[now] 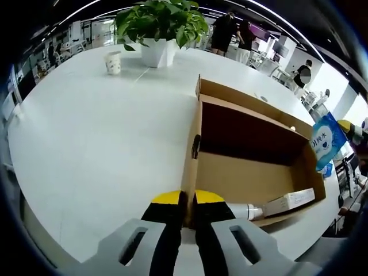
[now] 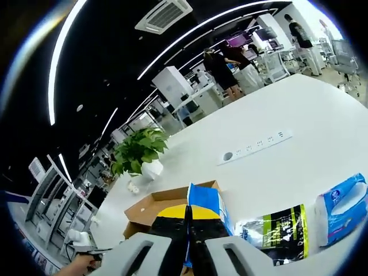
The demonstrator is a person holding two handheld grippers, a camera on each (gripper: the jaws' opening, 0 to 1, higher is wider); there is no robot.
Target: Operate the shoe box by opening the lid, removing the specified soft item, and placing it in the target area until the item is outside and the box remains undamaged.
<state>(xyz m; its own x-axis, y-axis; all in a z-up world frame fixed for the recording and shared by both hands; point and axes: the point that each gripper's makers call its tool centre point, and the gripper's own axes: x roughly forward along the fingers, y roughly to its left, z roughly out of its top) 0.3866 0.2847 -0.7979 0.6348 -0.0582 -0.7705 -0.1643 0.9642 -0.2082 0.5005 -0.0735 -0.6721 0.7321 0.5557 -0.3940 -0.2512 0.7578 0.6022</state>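
Spreading across the left gripper view, the white table (image 1: 86,144) carries the open cardboard shoe box (image 1: 253,172) from the centre out toward 3 o'clock. The left gripper (image 1: 188,201), at 6 o'clock, has its jaws pressed together on the box's near wall. Inside the box, at about 4 o'clock, lie a white tube (image 1: 247,211) and a small carton (image 1: 290,201). A potted plant (image 1: 161,26) stands at 12 o'clock, a paper cup (image 1: 113,62) at 11 o'clock.

In the right gripper view, the right gripper (image 2: 188,215) at 6 o'clock is clamped on a blue tissue pack (image 2: 206,202), lifted above the box. On the table at 4 o'clock lie a black-and-green packet (image 2: 276,233) and a second blue pack (image 2: 342,214); a power strip (image 2: 256,146) sits near 2 o'clock.
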